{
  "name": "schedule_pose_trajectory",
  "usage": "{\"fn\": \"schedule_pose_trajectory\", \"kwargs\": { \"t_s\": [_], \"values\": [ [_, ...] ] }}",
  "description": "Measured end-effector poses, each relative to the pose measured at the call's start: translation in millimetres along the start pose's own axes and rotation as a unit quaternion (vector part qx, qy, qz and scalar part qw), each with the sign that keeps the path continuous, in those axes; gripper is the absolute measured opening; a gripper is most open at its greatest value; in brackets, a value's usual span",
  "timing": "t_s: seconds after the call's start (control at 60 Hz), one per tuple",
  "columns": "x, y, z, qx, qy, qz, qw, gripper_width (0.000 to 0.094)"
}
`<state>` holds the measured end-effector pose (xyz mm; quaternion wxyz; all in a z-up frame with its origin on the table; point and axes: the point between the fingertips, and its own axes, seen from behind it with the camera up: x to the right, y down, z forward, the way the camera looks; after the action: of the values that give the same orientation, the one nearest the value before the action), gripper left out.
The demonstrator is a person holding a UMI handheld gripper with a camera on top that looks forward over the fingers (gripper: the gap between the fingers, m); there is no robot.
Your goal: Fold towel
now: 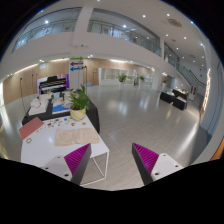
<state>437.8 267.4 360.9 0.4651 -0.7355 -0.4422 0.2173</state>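
A white surface (45, 150) is standing ahead of the jaws, toward their left side, on a glossy pale floor (130, 125). A patterned beige towel (76, 135) is lying flat on its near part, and a reddish flat item (30, 127) is lying at its left edge. A potted plant (78, 101) and some white objects (38, 106) are sitting at the far end

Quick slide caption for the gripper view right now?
Open gripper held high over a lobby floor; white table with a pinkish towel ahead of the left finger.
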Motion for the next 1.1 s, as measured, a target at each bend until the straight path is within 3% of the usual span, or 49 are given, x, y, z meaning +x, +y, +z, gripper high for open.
{"fn": "schedule_pose_trajectory", "kwargs": {
  "t_s": [0.233,0.7,0.967,1.1],
  "values": [
    [-48,2,15,-0.002,-0.035,-0.025,0.999,0.0856],
    [-322,15,61,-0.005,-0.206,-0.12,0.971,0.0855],
    [-417,41,170,-0.011,-0.219,-0.132,0.967,0.0852],
    [-443,67,251,-0.03,-0.199,-0.136,0.97,0.0852]
  ]
}}
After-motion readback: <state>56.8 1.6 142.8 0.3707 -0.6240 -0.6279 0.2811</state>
